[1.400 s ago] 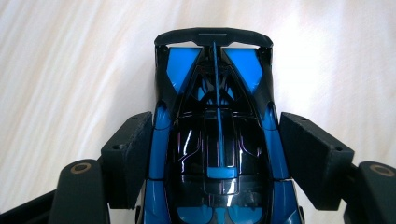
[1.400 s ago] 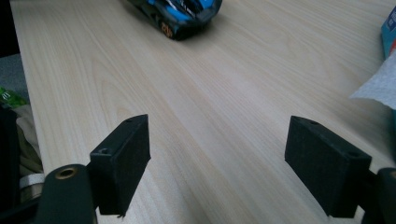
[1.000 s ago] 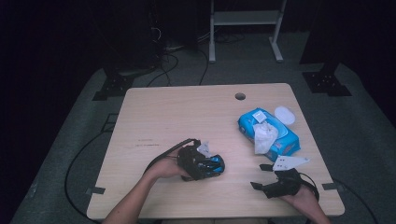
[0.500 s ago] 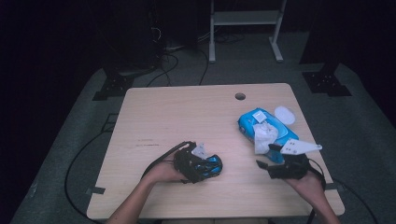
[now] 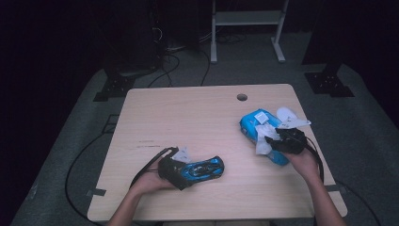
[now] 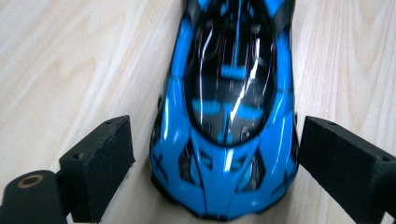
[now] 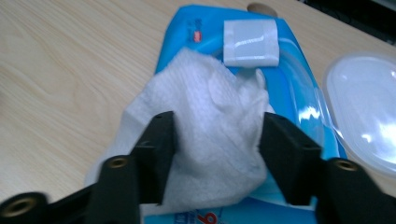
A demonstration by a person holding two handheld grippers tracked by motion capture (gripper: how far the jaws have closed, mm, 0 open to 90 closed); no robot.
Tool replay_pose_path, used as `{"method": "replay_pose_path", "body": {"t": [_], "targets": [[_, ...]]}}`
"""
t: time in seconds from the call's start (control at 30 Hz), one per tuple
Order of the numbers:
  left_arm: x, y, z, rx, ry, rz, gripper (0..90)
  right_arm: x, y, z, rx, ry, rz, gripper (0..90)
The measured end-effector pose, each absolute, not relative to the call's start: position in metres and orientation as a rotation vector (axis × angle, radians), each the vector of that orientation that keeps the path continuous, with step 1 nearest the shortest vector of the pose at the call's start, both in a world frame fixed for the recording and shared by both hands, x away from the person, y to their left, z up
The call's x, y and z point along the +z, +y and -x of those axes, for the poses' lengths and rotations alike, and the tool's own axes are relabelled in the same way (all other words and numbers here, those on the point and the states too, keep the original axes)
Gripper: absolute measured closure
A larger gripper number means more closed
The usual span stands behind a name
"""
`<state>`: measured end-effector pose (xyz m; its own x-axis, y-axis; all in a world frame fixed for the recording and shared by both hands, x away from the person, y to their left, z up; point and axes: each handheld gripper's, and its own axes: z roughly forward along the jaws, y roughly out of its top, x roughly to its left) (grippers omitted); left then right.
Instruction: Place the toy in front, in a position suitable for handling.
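While the left gripper sits near the front edge of the table with the blue toy car, its jaws have just been opening: in the left gripper view they stand wide on both sides of the car, clear of its flanks, gripping nothing. Against the frame a second ago, the car is out from under the hand and lies bare on the wood, its far end pointing toward the wipes pack.

Over at the pack, the right gripper has come in from the table's front corner. Its jaws have just been closing, and in the right gripper view they bracket the white wipe that bulges out of the pack's mouth; the pads touch the wipe's sides, though how firmly they pinch I cannot tell.

Writing: a small red mark near the pack's top and a red figure at its lower edge, neither readable. A white flap is folded back on the pack, and a clear lid lies just beside it.

Pale wood table with a round hole beyond the pack; grey carpet, cables and a white frame in the dark room behind.
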<state>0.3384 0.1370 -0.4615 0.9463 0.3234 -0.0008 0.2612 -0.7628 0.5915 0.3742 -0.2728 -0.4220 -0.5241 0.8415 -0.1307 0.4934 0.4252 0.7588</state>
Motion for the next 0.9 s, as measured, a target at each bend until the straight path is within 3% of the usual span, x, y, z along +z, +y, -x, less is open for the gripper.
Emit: {"method": "replay_pose_path", "body": {"t": [0.13,0.3,0.9], "targets": [[-0.465,0.142,-0.337,0.119,0.404,-2.452,20.5,-0.421,-0.278,-0.375,0.926,2.167,-1.149,69.6],[-0.465,0.142,-0.337,0.113,0.401,-2.450,22.5,-0.419,-0.282,-0.375,0.938,2.156,-1.154,81.1],[-0.465,0.128,-0.337,0.170,0.319,-2.471,25.2,-0.360,-0.255,-0.329,1.326,2.139,-0.907,84.8]]}}
